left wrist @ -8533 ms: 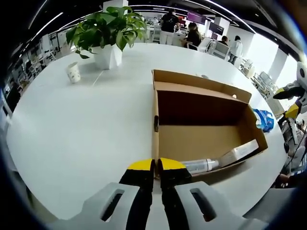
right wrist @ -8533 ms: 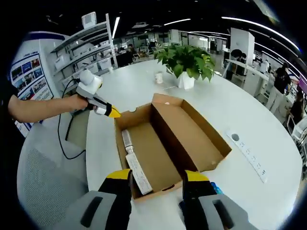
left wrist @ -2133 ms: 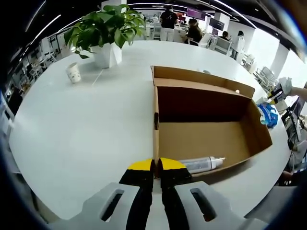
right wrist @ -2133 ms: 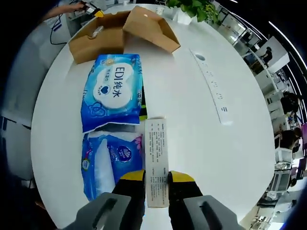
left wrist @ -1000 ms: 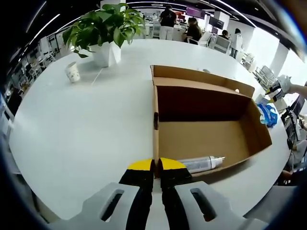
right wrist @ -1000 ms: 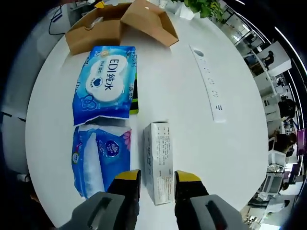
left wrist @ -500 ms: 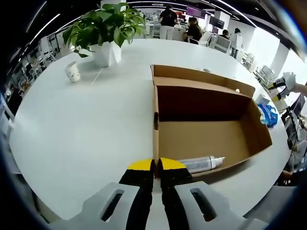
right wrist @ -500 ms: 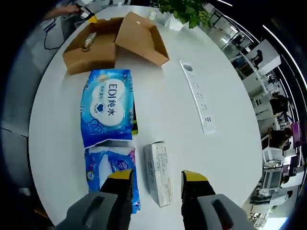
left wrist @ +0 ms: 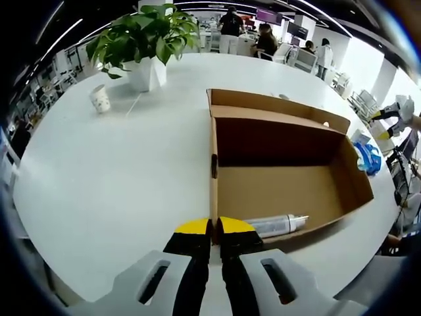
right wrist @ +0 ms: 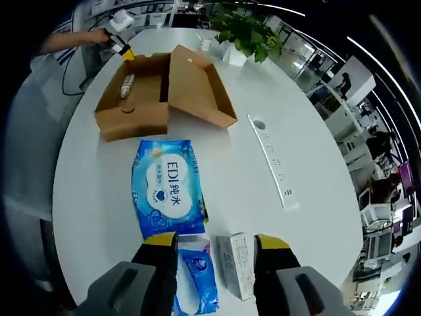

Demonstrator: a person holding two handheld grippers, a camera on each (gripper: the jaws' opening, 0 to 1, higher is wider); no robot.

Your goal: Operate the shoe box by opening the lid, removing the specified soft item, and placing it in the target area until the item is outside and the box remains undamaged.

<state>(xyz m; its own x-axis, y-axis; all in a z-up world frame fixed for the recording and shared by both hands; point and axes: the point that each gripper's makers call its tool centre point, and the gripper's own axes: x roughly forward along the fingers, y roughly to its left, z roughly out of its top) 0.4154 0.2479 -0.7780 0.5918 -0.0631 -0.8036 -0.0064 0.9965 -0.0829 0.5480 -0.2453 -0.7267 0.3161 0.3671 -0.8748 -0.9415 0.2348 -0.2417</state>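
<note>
The open cardboard shoe box (left wrist: 279,141) lies on the white table with its lid (right wrist: 197,82) folded back. A silver tube (left wrist: 276,226) lies inside it. My left gripper (left wrist: 214,230) is shut on the box's near corner wall; a hand holds the left gripper (right wrist: 123,45) at the box's far corner in the right gripper view. My right gripper (right wrist: 217,247) is open, raised above the table. Below it lie a blue EDI wipes pack (right wrist: 168,187), a second blue soft pack (right wrist: 197,273) and a small white carton (right wrist: 238,264), all outside the box (right wrist: 135,118).
A white power strip (right wrist: 273,161) lies right of the packs. A potted plant (left wrist: 148,39) and a paper cup (left wrist: 100,99) stand at the far side of the table. The round table's edge (right wrist: 62,197) curves close to the packs. People stand in the background office.
My right gripper let go of the white carton on the table beside the blue packs, opened wider and pulled up and back. The left gripper and the box stayed still.
</note>
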